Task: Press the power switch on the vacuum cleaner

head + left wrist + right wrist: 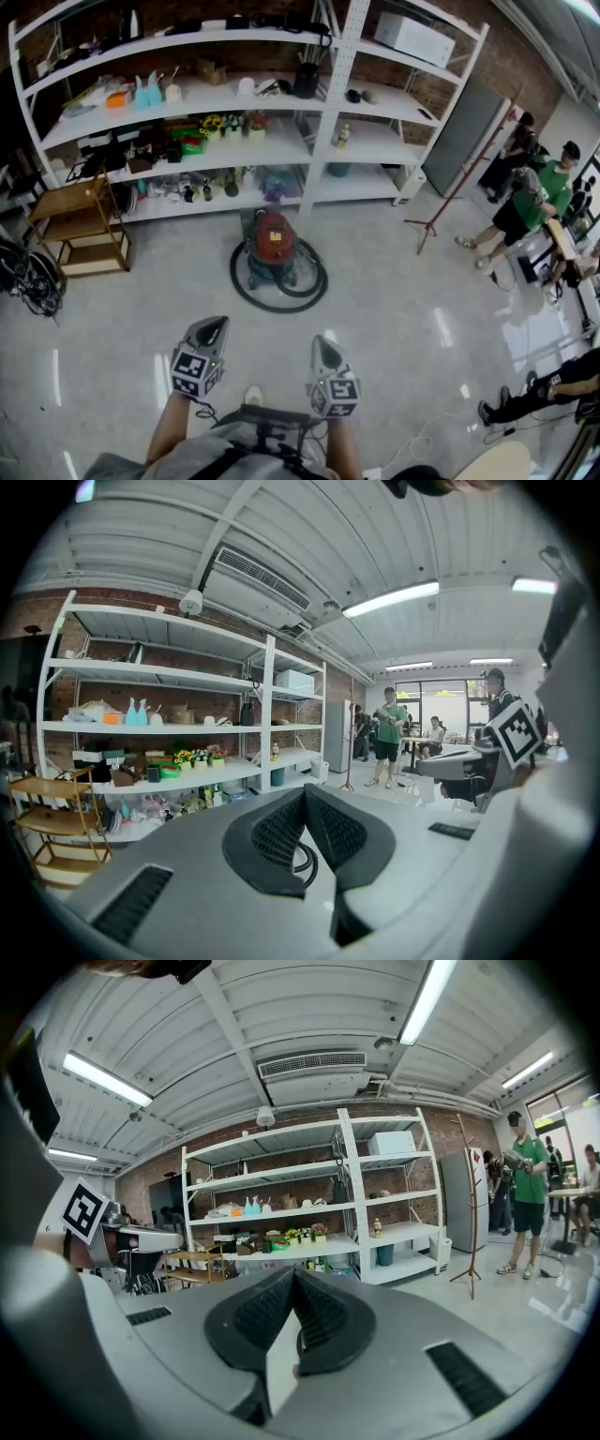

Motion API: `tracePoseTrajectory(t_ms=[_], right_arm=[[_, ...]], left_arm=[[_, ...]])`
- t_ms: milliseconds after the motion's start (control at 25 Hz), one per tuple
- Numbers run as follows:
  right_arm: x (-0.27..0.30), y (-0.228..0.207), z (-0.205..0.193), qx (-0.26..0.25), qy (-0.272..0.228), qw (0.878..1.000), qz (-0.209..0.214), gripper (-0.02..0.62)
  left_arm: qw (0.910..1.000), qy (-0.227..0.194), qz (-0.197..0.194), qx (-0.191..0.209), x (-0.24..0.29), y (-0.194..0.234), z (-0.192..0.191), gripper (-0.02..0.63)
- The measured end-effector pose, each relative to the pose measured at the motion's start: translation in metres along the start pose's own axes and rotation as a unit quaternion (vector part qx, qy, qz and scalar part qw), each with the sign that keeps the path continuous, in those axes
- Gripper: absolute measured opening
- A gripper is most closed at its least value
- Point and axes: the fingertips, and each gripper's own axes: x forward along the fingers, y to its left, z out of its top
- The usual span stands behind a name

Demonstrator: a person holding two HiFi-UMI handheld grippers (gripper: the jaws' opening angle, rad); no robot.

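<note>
The vacuum cleaner (273, 241) stands on the floor in front of the shelving, a squat canister with a red top. Its black hose (281, 291) lies in a loop around it. Both grippers are held low near my body, well short of the vacuum. My left gripper (217, 324) points toward it with its jaws closed together and nothing between them. My right gripper (322, 343) is shut and empty too. In the left gripper view the dark pads (281, 832) meet at the tip of the left gripper (305, 792). The right gripper (293, 1274) looks the same. The switch is too small to make out.
White shelving (323, 141) full of small items runs along the brick wall behind the vacuum. A wooden rack (80, 225) and a tangle of black cables (28, 279) are at the left. A coat stand (461, 187) and several people (520, 202) are at the right.
</note>
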Motion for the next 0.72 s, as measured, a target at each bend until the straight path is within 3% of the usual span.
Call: tracePoseTrajectory(t_ms=[720], right_arm=[[0.107, -0.005, 0.036, -0.007, 0.000, 1.000, 0.004, 0.011]], left_arm=[[0.9999, -0.011, 0.009, -0.006, 0.076, 0.083, 0.021, 0.008]])
